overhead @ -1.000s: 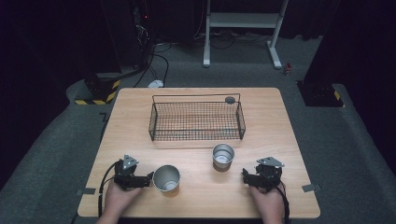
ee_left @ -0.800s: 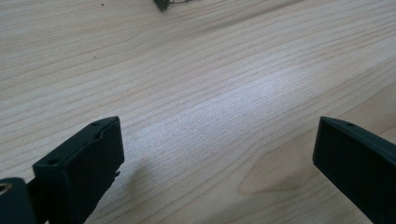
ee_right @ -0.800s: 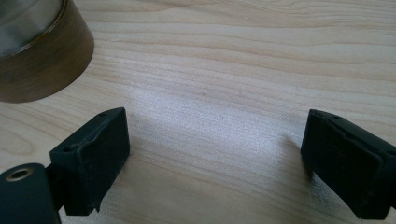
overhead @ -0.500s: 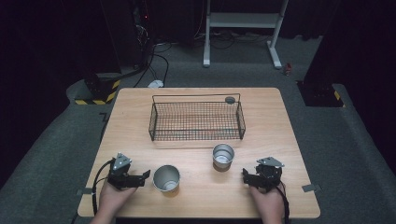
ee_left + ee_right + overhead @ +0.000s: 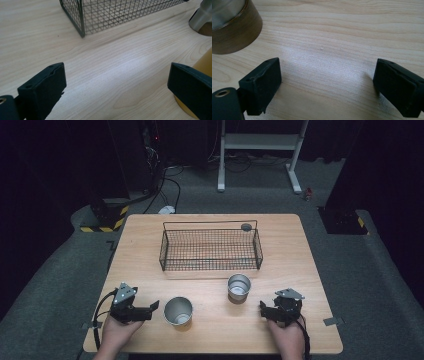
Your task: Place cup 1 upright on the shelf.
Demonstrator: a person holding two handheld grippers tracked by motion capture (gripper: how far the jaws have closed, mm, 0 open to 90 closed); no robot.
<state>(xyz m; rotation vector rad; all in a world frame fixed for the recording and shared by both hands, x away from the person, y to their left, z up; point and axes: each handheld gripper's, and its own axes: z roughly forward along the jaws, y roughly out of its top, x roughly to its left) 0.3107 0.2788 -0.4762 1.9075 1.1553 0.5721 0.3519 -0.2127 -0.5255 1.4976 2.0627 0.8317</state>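
Tabletop (image 5: pixel 300 250) setup, nothing's started yet: both cups (image 5: pixel 178 310) outside the basket (image 5: pixel 210 249), left claw (image 5: pixel 150 308) and right claw (image 5: pixel 263 310) wide open, empty.

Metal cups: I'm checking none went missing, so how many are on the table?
2. One metal cup stands near the front edge, just right of the left gripper. The other metal cup stands in front of the wire basket, which looks empty.

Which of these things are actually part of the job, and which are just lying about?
In use: left cup, right cup, wire basket, left gripper, right gripper.

Lying about: small dark disc on the basket's rim, tape at the table edge.
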